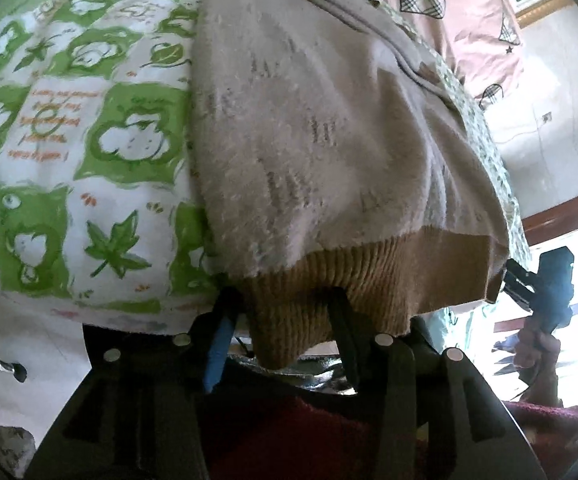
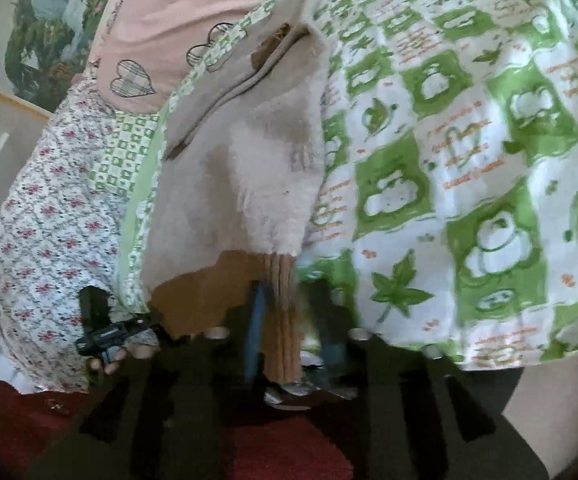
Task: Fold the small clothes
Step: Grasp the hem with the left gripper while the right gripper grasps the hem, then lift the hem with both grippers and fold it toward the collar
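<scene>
A small fuzzy beige sweater [image 1: 313, 136] with a tan ribbed hem [image 1: 369, 280] lies on the green-and-white patterned bedsheet [image 1: 69, 140]. My left gripper [image 1: 285, 312] has the hem's corner between its fingers, jaws partly apart around the bunched rib. In the right wrist view the same sweater [image 2: 257, 184] lies on the sheet [image 2: 469, 160], and my right gripper [image 2: 289, 304] has the other hem corner [image 2: 283, 320] between its fingers. The right gripper [image 1: 537, 284] shows at the right edge of the left wrist view, the left gripper [image 2: 105, 328] at the lower left of the right wrist view.
A pink quilt with checked hearts [image 1: 473, 20] lies at the head of the bed. A floral sheet [image 2: 49, 220] hangs at the bed's side. A framed picture [image 2: 45, 40] hangs on the wall. Dark red fabric [image 1: 289, 432] lies below the grippers.
</scene>
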